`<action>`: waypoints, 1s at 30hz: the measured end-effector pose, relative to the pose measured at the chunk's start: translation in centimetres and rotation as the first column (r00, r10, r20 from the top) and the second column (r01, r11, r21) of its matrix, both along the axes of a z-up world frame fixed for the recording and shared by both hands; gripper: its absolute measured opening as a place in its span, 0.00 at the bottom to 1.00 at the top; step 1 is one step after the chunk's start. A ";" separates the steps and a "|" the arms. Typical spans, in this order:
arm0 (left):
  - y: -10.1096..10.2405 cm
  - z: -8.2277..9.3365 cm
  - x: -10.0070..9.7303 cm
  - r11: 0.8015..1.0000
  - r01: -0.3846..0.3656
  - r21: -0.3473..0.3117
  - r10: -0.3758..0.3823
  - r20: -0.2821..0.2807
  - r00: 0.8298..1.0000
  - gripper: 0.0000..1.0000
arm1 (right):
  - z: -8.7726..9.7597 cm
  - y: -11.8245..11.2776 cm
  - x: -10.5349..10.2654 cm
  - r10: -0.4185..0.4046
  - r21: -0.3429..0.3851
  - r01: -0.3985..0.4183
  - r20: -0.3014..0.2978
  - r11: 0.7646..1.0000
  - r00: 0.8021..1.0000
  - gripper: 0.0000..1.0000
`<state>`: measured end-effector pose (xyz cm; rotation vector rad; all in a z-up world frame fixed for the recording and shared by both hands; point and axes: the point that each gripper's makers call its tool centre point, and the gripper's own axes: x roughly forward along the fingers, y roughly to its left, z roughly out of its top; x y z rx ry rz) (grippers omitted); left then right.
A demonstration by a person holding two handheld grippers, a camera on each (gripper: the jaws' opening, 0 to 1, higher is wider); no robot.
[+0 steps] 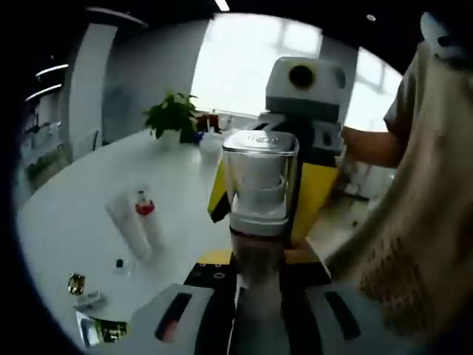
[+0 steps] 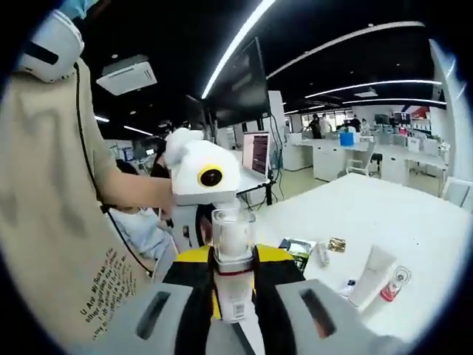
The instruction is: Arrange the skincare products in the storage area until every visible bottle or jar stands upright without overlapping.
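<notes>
A white bottle with a clear square cap (image 1: 260,181) and a red band (image 2: 233,272) stands upright in the air between my two grippers, which face each other. My left gripper (image 1: 260,314) is shut on its lower body; in the right gripper view its yellow jaws hug the bottle at the red band. The jaws of my right gripper (image 2: 236,319) flank the labelled body, but their contact is unclear. A white tube with a red cap (image 1: 137,222) (image 2: 374,277) lies flat on the white table (image 1: 66,229) (image 2: 384,214).
Small sachets (image 1: 102,330) (image 2: 298,250) and a gold foil piece (image 1: 75,283) (image 2: 337,244) lie near the tube. A potted plant (image 1: 174,115) stands at the table's far end. A person in a beige shirt (image 1: 414,244) (image 2: 52,222) is close by.
</notes>
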<state>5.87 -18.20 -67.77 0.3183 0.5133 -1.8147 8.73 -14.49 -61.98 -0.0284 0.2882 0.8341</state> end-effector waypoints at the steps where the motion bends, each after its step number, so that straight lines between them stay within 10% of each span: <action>1: -0.1 -0.2 0.1 1.000 0.002 0.005 -0.002 0.013 1.000 0.19 | -0.2 -0.2 0.0 -0.005 -0.008 0.005 -0.001 1.000 1.000 0.20; 17: -3.1 -4.4 0.9 0.999 0.008 0.051 -0.017 0.176 0.984 0.19 | -4.5 -4.0 -0.1 -0.149 -0.148 0.145 -0.014 0.978 0.989 0.20; 30: -4.6 -7.8 1.5 0.997 0.006 0.073 -0.020 0.189 0.982 0.19 | -8.2 -5.5 0.6 -0.099 -0.239 0.087 -0.039 0.967 0.994 0.20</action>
